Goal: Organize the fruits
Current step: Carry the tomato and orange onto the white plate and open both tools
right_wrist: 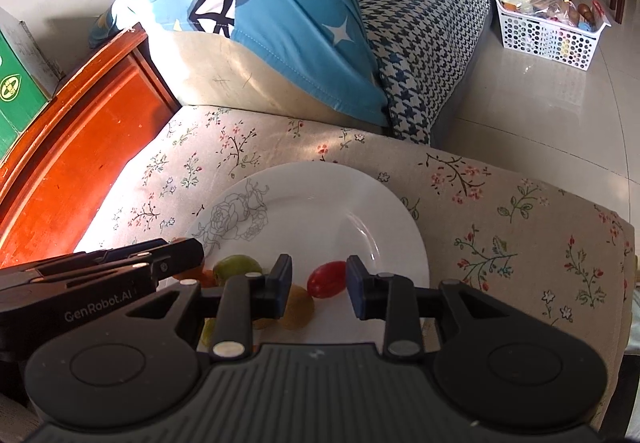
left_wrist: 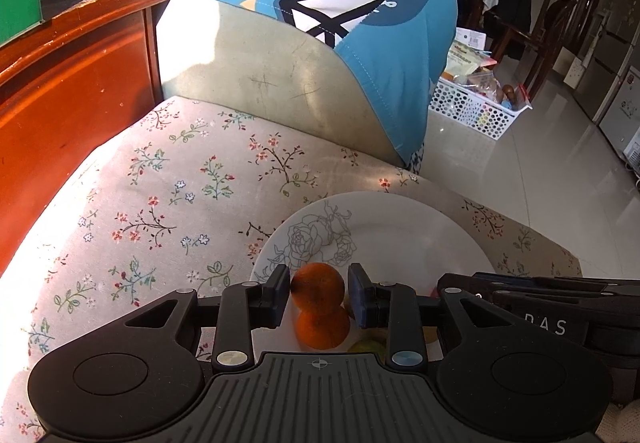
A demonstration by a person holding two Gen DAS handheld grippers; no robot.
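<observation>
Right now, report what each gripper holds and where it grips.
Nothing held. Left gripper stands open around the upper orange; right gripper open around the red tomato, without contact.

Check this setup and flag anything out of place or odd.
The white plate sits on a soft floral cushion, close to its front edge rather than on a firm table. The fruit crowds its near side. Nothing looks spilled or damaged.

A floral-covered seat (right_wrist: pixel 500 211) is lit by sunlight, backed by a blue cushion (right_wrist: pixel 280 15). Red wooden furniture (left_wrist: pixel 68 99) stands left; glossy floor tiles (right_wrist: pixel 540 111) spread right.
</observation>
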